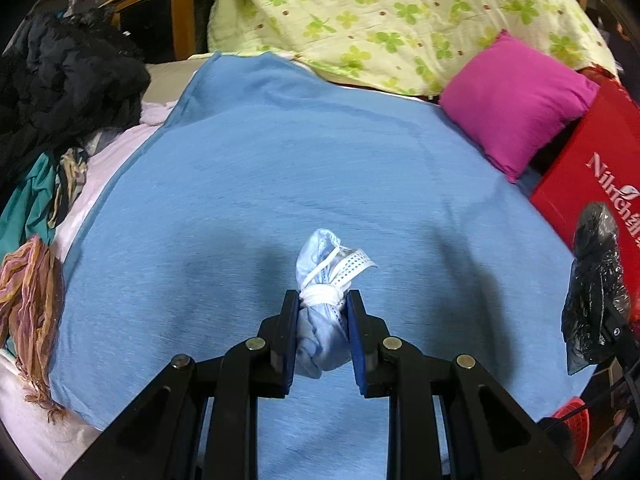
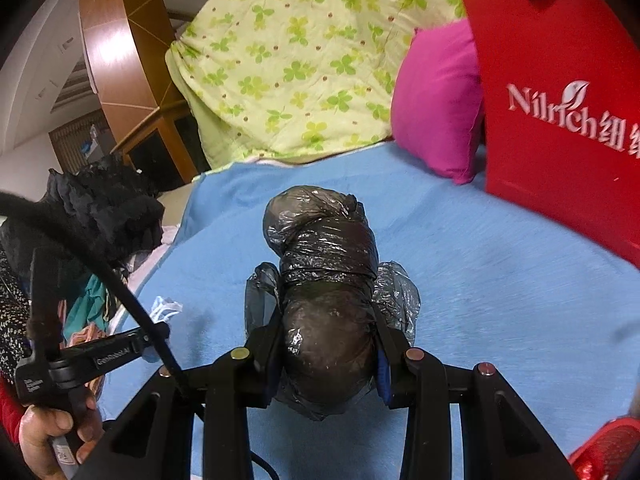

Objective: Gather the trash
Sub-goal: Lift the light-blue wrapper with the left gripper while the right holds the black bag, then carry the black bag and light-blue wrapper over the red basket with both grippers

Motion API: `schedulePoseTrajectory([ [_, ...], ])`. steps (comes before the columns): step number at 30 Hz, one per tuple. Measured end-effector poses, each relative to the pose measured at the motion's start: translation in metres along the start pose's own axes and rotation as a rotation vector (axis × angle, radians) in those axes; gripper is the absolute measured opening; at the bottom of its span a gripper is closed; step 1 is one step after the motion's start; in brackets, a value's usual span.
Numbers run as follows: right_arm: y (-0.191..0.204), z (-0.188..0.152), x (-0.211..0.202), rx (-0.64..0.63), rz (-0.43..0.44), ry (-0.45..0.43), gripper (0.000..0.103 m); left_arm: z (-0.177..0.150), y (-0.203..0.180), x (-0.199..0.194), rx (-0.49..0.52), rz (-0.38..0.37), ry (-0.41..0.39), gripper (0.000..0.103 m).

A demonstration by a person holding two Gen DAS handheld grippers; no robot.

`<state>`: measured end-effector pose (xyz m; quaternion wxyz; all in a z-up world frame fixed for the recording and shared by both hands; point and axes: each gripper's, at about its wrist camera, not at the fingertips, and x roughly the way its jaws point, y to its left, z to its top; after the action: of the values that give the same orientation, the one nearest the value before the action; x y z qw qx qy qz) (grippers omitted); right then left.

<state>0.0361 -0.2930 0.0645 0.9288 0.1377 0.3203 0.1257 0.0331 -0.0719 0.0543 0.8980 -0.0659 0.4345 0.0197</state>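
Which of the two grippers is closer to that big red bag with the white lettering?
The right. The right gripper, clamped on a black plastic bundle, is beside the red bag. The left gripper, holding a balled-up face mask, is farther out over the blue sheet.

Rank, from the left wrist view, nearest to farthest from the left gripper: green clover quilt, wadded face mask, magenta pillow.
1. wadded face mask, clamped in the left gripper.
2. magenta pillow, upper right on the blue sheet.
3. green clover quilt, heaped along the far edge.
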Motion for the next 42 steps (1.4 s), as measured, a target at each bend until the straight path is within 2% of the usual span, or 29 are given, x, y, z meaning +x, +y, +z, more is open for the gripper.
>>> schedulePoseTrajectory([
  [16, -0.043, 0.005, -0.105, 0.037, -0.086, -0.122, 0.039, -0.006, -0.081, -0.043, 0.142, -0.115, -0.055, 0.024],
  [26, -0.086, -0.004, -0.146, 0.094, -0.181, -0.159, 0.039, -0.018, -0.139, -0.055, 0.234, -0.183, -0.057, 0.024],
  [42, -0.159, -0.06, -0.215, 0.218, -0.333, -0.153, 0.039, -0.056, -0.213, -0.061, 0.38, -0.268, -0.016, 0.024],
])
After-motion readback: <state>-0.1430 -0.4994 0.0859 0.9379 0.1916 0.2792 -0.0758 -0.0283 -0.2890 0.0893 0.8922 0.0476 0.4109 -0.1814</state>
